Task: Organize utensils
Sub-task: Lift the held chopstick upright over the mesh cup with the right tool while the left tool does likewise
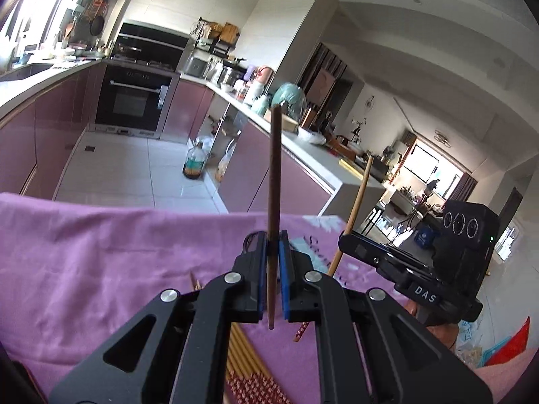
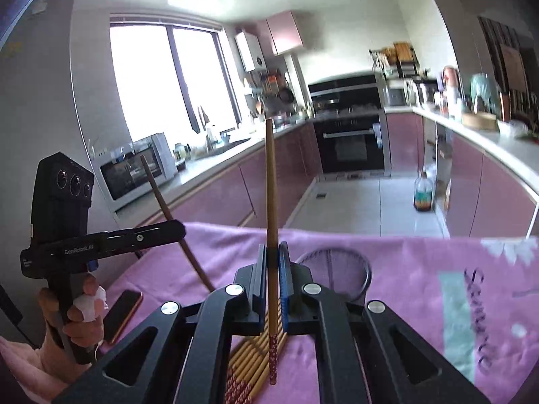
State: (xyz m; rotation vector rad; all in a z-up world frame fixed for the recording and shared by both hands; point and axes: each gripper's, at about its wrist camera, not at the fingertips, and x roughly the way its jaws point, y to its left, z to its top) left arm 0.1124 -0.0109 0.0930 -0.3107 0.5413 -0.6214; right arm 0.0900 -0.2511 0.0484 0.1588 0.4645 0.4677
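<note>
A home kitchen, open to a living area.

Mauve lower cabinets (image 2: 276, 181) run in a U under pale counters, with a built-in black oven (image 1: 133, 101) and a hob and hood above it at the far end. A big window (image 2: 168, 77) lights a sink counter; a microwave (image 2: 134, 168) sits near it, and a wall-mounted water heater (image 2: 249, 50) hangs beside a mauve upper cabinet. Small appliances, jars and a wire rack (image 1: 215, 38) crowd the right-hand counter. A large bottle (image 1: 194, 163) stands on the white tiled floor (image 1: 134, 168). Beyond the counter, the left wrist view opens onto a bright living room (image 1: 427, 175) with furniture. In the foreground a pink cloth (image 1: 101, 252) covers the tabletop.
</note>
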